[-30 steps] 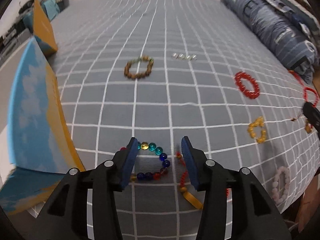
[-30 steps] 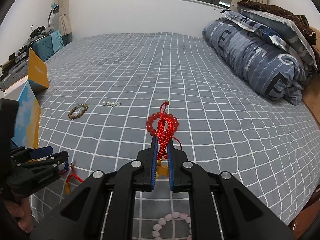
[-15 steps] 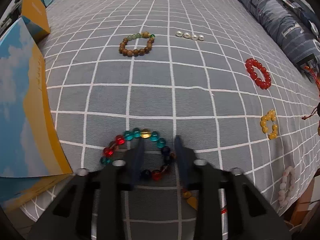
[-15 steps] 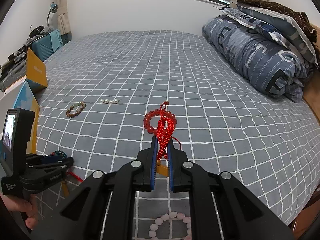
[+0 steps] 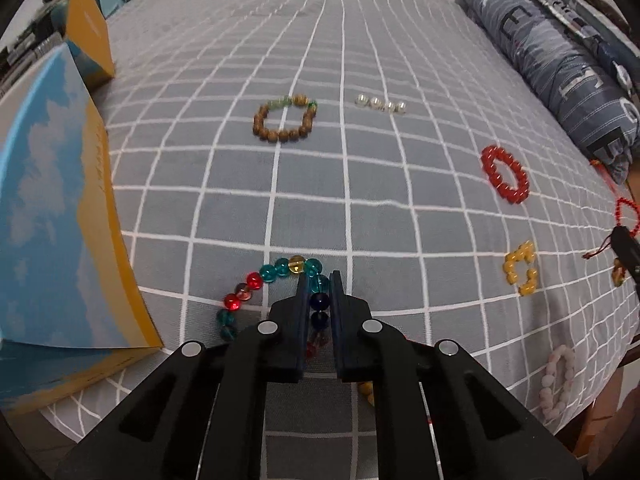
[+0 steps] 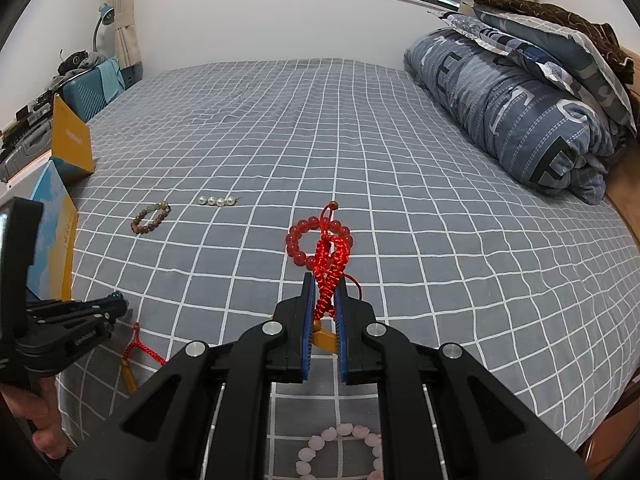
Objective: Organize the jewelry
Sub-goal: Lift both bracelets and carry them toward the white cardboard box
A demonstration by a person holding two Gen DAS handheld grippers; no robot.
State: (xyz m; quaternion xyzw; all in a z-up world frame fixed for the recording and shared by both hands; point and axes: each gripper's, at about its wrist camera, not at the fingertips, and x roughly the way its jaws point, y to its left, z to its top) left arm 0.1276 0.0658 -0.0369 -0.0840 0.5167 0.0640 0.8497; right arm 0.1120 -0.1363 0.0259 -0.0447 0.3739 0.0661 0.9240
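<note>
the left gripper (image 5: 319, 280) points steeply down at the grey checked bed (image 5: 360, 184); its jaws have just been closing and now pinch the multicolour bead bracelet (image 5: 276, 276), which lies on the bed beside the blue and yellow box (image 5: 52, 208); the right gripper (image 6: 323, 280), tilted less steeply, clamps the red woven cord bracelet (image 6: 330, 264); farther up the bed lie the brown bead bracelet (image 5: 284, 118) and the pearls (image 5: 381, 104).
</note>
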